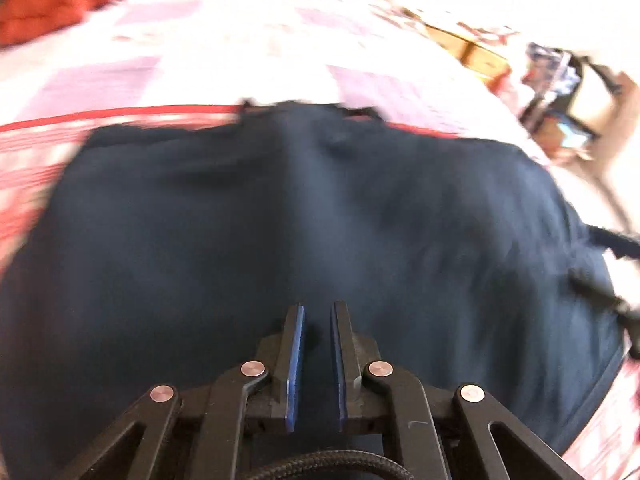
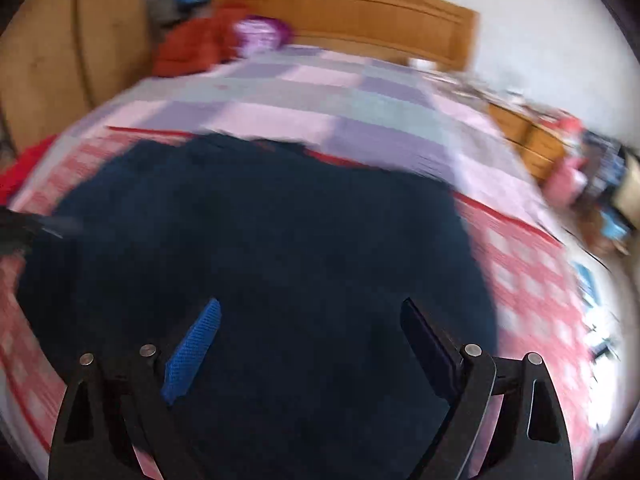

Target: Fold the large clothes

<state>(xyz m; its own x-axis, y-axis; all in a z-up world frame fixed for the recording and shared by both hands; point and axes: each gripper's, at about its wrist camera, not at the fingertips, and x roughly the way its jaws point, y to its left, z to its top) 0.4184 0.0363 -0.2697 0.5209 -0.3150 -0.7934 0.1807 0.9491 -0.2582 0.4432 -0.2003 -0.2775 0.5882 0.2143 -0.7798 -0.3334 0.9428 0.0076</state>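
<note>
Wooden headboard (image 2: pixel 352 12) against a pale wall (image 2: pixel 540 40); possibly drawers (image 2: pixel 528 140) alongside.

Bedspread (image 2: pixel 320 112) beyond dark garment (image 2: pixel 260 240) lies open.

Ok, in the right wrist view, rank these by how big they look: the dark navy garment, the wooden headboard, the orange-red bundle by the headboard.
1. dark navy garment, by far the largest, though it lies nearest the camera.
2. wooden headboard.
3. orange-red bundle, smallest; the blur softens its edges.
</note>
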